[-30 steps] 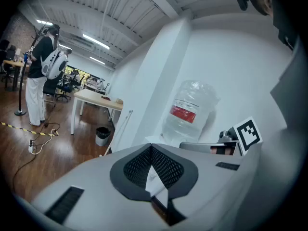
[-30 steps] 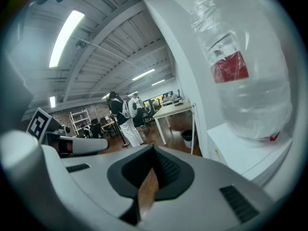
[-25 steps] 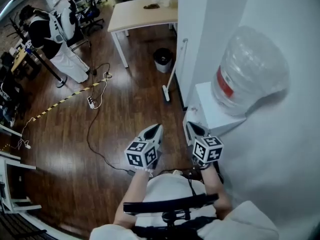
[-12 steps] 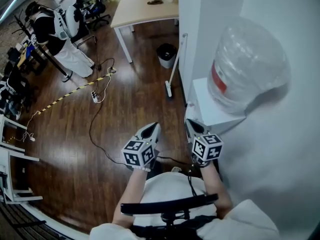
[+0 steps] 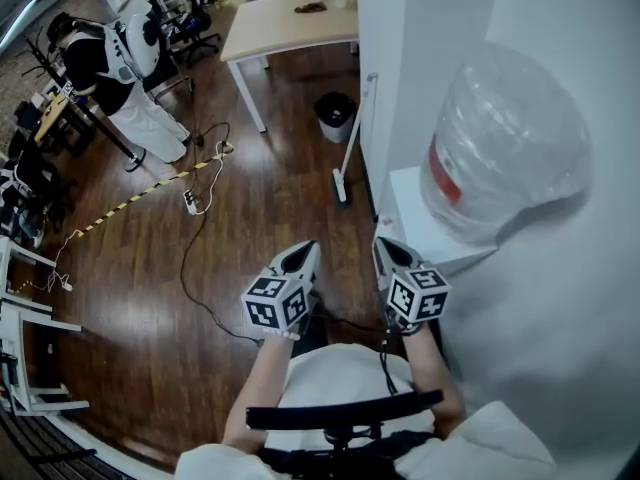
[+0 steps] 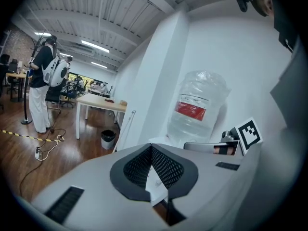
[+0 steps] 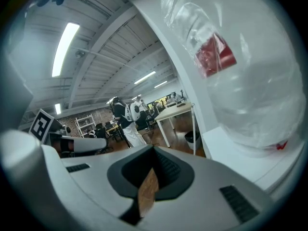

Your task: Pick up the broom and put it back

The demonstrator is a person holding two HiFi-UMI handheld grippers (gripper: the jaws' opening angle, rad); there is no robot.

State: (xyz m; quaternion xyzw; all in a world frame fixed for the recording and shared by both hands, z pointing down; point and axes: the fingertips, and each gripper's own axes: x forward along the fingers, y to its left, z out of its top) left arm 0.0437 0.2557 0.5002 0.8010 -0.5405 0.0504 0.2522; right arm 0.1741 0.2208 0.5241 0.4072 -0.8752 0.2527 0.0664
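Observation:
The broom [image 5: 355, 138] leans upright against the white pillar, its head [image 5: 340, 190] on the wooden floor; in the left gripper view the broom [image 6: 126, 129] shows as a thin white handle beside the pillar. My left gripper [image 5: 308, 249] and right gripper [image 5: 382, 245] are held side by side in front of my body, well short of the broom and pointing toward it. The left gripper [image 6: 151, 147] is shut with nothing in it. The right gripper [image 7: 154, 149] is shut as well and holds nothing.
A big water bottle [image 5: 500, 138] sits on a white dispenser [image 5: 415, 223] close on my right. A black bin [image 5: 335, 116] and a desk [image 5: 290, 23] stand beyond the broom. A cable [image 5: 195, 258] crosses the floor on the left, where a person [image 5: 120, 78] stands.
Both grippers and my view have edged a little forward toward the broom. The jaws have stayed shut and the broom has not moved.

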